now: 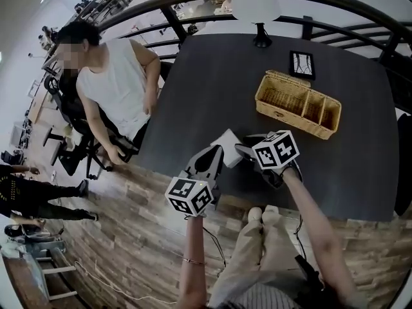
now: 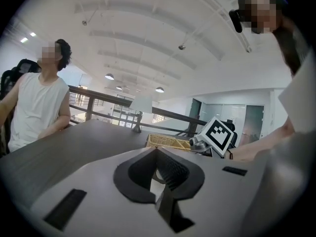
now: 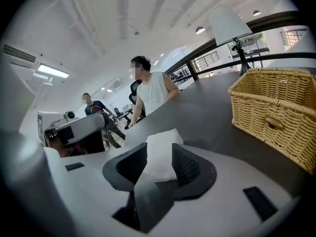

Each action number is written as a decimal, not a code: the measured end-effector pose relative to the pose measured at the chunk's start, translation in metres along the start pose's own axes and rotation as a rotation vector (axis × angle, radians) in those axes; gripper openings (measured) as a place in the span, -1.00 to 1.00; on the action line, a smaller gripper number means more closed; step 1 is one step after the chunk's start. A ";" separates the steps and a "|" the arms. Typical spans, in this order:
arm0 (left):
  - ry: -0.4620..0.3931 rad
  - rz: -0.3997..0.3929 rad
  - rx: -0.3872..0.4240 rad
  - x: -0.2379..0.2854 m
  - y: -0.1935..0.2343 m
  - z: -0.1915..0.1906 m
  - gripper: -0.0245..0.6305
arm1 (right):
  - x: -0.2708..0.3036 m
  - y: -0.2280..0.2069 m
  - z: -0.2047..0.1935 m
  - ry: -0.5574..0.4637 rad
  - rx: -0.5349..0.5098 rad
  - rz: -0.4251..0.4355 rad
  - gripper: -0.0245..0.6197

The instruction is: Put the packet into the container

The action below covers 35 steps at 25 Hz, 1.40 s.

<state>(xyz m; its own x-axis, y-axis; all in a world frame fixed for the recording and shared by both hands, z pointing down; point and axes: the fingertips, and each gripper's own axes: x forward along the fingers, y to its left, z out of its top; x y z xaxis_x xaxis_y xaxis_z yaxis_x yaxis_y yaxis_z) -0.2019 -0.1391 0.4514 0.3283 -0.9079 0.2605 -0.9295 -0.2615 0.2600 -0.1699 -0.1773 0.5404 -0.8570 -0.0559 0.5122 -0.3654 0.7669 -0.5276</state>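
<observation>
One dark bench carries everything, and its near edge is the first hazard. The packet sits at six o'clock on it, close to the drop, so a fumble here could send it onto the wooden floor.

Next in size is the wicker container, at about one o'clock from the packet and well apart from it. It is split into three compartments. It looks light, so a claw that arrives low could catch the rim and shove it across the bench instead of clearing it.

The left claw is at seven o'clock of the packet. Its jaws are drawn narrow, with a pale sliver between them that I take for the packet's corner. The right claw is at three o'clock with its jaws wide. The packet stands between its pads, and I judge that they have no grip on it yet.

That makes the handover the weak point. If the left claw lets go before the right closes, the packet drops. If the right closes only on an edge, the thin, limp packet may slip or crumple. If both pull at once, it could tear.
</observation>
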 end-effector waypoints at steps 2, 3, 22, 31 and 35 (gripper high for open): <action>0.008 -0.001 -0.006 0.003 0.001 -0.004 -0.90 | 0.005 -0.005 -0.006 0.019 0.005 -0.011 -0.47; 0.013 -0.002 -0.009 0.004 0.002 -0.006 -0.90 | 0.009 -0.007 -0.009 0.031 0.006 -0.018 -0.45; 0.048 -0.050 -0.028 0.015 0.015 -0.021 -0.90 | 0.024 -0.017 -0.016 0.114 0.053 -0.061 -0.60; 0.026 -0.088 -0.013 0.016 0.021 -0.007 -0.90 | 0.014 -0.010 0.003 0.070 0.006 -0.077 -0.63; 0.008 -0.115 0.003 0.019 0.019 0.003 -0.90 | 0.002 -0.005 0.016 0.042 -0.026 -0.087 -0.65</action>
<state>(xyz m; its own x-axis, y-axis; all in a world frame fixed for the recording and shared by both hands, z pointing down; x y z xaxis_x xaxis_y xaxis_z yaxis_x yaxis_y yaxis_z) -0.2144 -0.1624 0.4582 0.4338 -0.8694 0.2366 -0.8863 -0.3644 0.2858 -0.1761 -0.1917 0.5332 -0.8061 -0.0963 0.5838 -0.4276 0.7768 -0.4623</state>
